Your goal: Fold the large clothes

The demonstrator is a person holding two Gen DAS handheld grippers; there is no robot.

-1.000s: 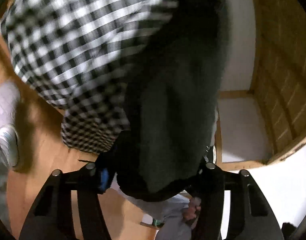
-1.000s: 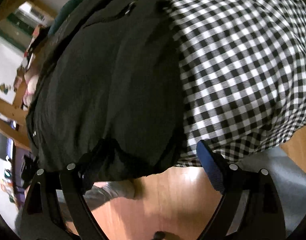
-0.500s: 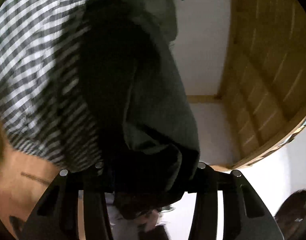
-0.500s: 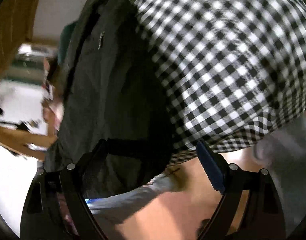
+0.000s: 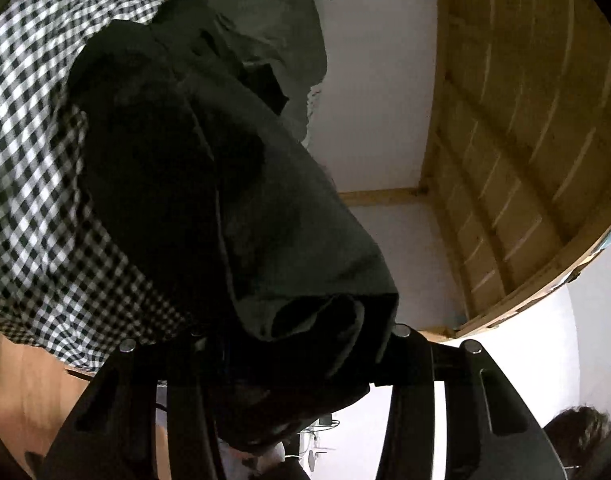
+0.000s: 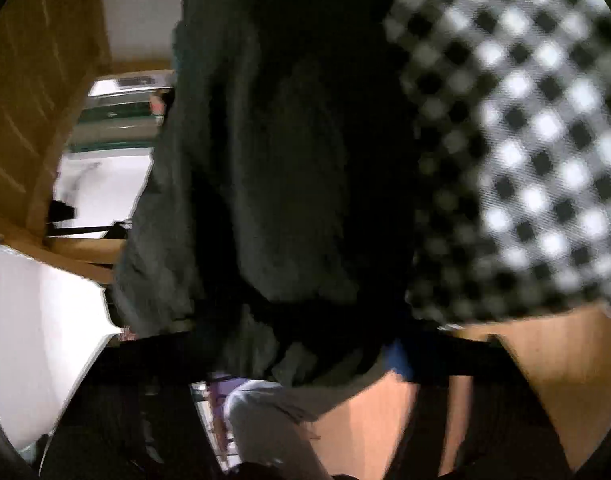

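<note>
In the left wrist view, a bunched fold of the dark garment is seen clamped between the two fingers of the left gripper, with the cloth crumpled into a roll right at the fingertips and hanging down below them. From there the garment is stretched up and to the left, where it is laid over the black-and-white checkered cloth. A grey fabric piece is seen lying beyond the garment near the top of the frame. A wooden slatted structure is seen at the right against a white wall, and a patch of wooden floor is visible at the lower left. In the right wrist view, which is heavily blurred, the dark garment is seen filling the centre, and its lower edge is gathered between the fingers of the right gripper, which is closed on it. A blue pad on the right-hand finger is pressed against the cloth. The checkered cloth is seen just beside the garment at the right, and the wooden floor below it.
</note>
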